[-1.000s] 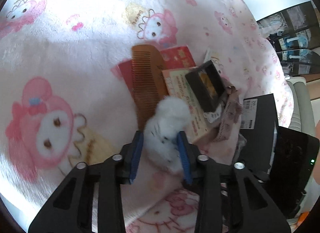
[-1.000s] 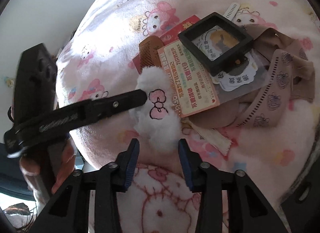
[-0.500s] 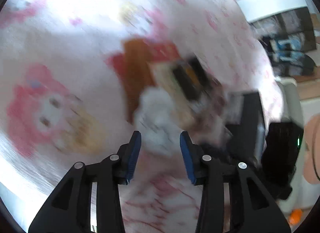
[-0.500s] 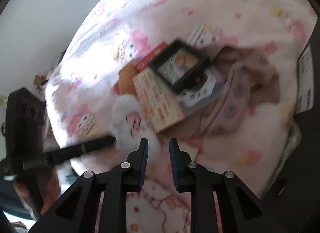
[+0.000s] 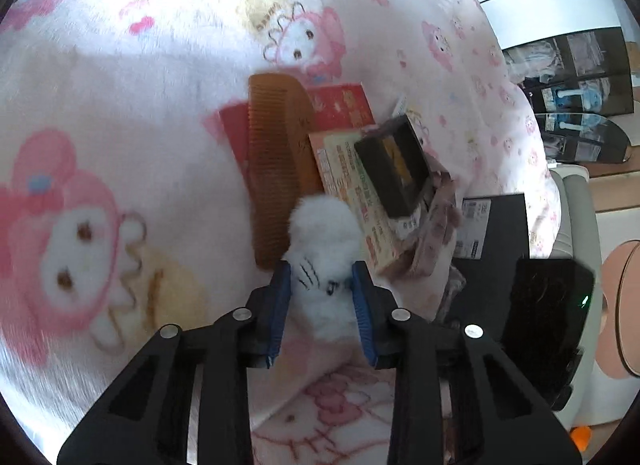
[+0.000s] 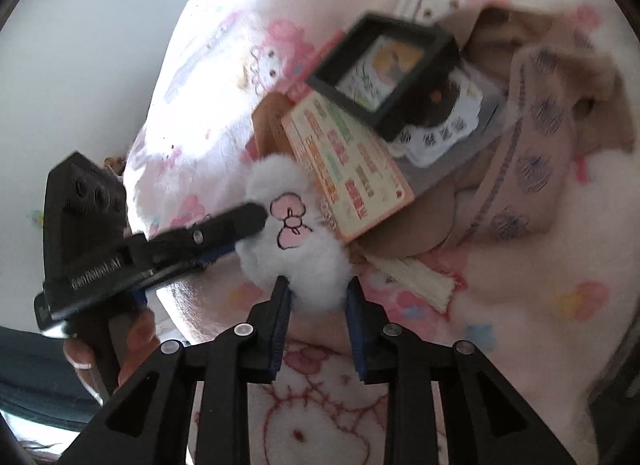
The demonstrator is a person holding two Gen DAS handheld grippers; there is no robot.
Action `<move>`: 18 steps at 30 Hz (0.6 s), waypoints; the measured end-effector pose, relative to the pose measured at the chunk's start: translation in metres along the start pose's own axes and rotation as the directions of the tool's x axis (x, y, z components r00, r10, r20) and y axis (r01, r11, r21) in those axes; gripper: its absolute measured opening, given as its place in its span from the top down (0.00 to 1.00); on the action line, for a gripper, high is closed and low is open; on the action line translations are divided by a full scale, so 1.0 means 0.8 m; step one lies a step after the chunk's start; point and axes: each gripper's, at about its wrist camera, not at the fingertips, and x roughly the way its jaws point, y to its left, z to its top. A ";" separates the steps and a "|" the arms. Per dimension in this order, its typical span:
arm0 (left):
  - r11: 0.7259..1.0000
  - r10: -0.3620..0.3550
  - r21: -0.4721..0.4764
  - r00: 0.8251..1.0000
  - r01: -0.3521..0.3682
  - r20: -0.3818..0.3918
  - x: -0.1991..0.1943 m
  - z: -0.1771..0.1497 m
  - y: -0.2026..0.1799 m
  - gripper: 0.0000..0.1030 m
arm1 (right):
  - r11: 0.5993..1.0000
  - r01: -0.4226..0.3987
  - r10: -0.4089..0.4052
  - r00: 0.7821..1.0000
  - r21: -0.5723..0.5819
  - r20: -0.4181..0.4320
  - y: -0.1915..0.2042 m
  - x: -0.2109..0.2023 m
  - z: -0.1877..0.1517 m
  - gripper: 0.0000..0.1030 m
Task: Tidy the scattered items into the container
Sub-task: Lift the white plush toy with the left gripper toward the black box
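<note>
1. Pink fleece blanket [image 5: 120, 65] printed with cartoon characters covers the whole surface. At its left we see nothing loose; the clutter sits in one heap right of the middle.
2. Leftmost in the heap lies one brown wooden comb [image 5: 276, 169], flat on one red paper packet [image 5: 344, 105], teeth towards the left.
3. Next comes one white fluffy plush [image 5: 320, 241] with stitched whiskers and a pink bow. It is at the near edge of the heap, touching the comb's end. This is the item we are working on, and it is not yet in any container.
4. Both tools grip it. The left gripper [image 5: 320, 277] has just been closing its jaws, and its blue pads press the plush's sides at a moderate width. The right gripper [image 6: 316, 289] pinches the plush's lower end between its pads. We judge the double hold is meant to steady the soft, shapeless toy for the lift.
5. One hand [image 6: 120, 345] wraps the left tool's handle.
6. Right of the plush, one orange-edged printed card [image 5: 348, 185] leans against it, and one black square frame case [image 5: 394, 169] rests on top of the card.
7. One beige patterned cloth [image 5: 436, 225] lies crumpled under their right side.
8. Furthest right is one black box [image 5: 496, 225] with a white label. It may be the container, but we cannot tell.
</note>
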 end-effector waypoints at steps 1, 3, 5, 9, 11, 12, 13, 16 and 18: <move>1.000 -0.022 -0.013 1.000 0.022 -0.013 -0.003 -0.005 0.001 0.70 | 1.000 0.020 -0.020 1.000 -0.004 0.022 0.002 -0.005 0.001 0.78; 0.998 -0.064 -0.021 0.997 0.063 -0.048 -0.001 -0.014 -0.002 0.70 | 0.998 0.058 -0.057 0.994 -0.007 0.089 0.007 -0.021 0.003 0.78; 0.995 -0.101 -0.033 0.990 0.099 -0.095 0.001 -0.024 -0.003 0.68 | 0.995 0.098 -0.096 0.983 -0.008 0.160 0.011 -0.039 0.006 0.78; 0.995 -0.092 -0.039 0.994 0.090 -0.061 -0.010 -0.019 0.008 0.61 | 0.991 0.133 -0.133 0.981 0.003 0.144 0.006 -0.040 0.009 0.77; 0.995 -0.086 -0.046 0.996 0.084 -0.031 -0.015 -0.011 0.015 0.57 | 0.992 0.125 -0.127 0.986 0.025 0.110 -0.001 -0.031 0.004 0.76; 0.995 -0.084 -0.051 0.996 0.083 -0.014 -0.017 -0.006 0.018 0.54 | 0.993 0.114 -0.117 0.988 0.042 0.098 -0.005 -0.026 0.002 0.74; 0.995 -0.084 -0.051 0.996 0.083 -0.005 -0.016 -0.004 0.020 0.51 | 0.993 0.108 -0.112 0.989 0.052 0.095 -0.009 -0.029 -0.005 0.70; 0.996 -0.081 -0.039 0.996 0.080 -0.022 0.000 0.005 0.016 0.50 | 0.995 0.073 -0.079 0.992 0.062 0.101 -0.009 -0.024 -0.008 0.64; 0.998 -0.066 -0.019 0.997 0.065 -0.044 0.011 0.007 0.008 0.52 | 0.997 0.038 -0.044 0.994 0.060 0.098 -0.012 -0.019 -0.007 0.64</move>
